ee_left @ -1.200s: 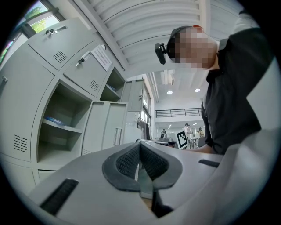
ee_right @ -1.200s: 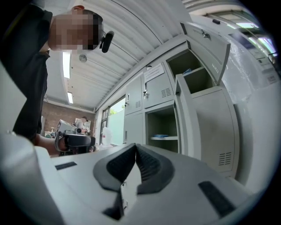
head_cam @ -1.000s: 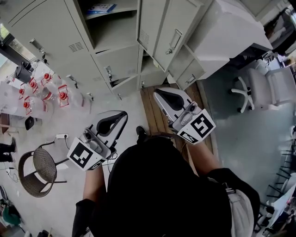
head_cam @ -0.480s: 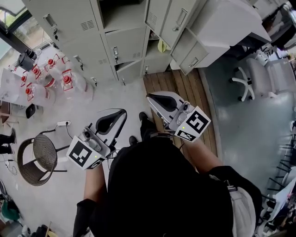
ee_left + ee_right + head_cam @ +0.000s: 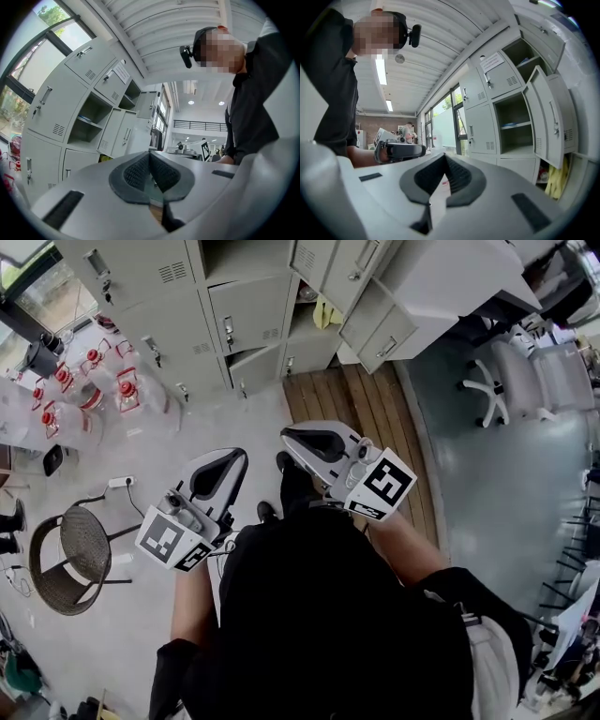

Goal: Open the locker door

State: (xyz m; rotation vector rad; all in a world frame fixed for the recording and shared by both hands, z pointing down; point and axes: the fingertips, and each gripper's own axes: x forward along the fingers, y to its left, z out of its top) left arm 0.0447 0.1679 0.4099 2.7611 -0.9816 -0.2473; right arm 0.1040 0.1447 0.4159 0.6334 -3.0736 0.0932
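1. Stepping back is what has changed. The bank of lockers (image 5: 234, 324) sits higher and smaller in the head view than a second ago, with more bare floor (image 5: 234, 418) between it and the person.
2. Both tools are drawn in close to the body and well apart from every door and handle.
3. On the left gripper (image 5: 234, 457), the fingers (image 5: 136, 171) are pressed together with nothing between them.
4. On the right gripper (image 5: 289, 437), the fingers (image 5: 459, 176) have come fully together and are just as empty.
5. The lockers stand along the far edge of the floor. Several compartments already gape. In the right gripper view one open door (image 5: 544, 119) hangs swung outward beside a bare shelf, with something yellow (image 5: 555, 183) in the compartment below.
6. Which door the task means cannot be told from here.
7. With doors open, both grips empty and the person backing off, the opening looks finished, or at least not in hand at this moment.
8. If another door is meant, the person would have to walk back to its handle first.
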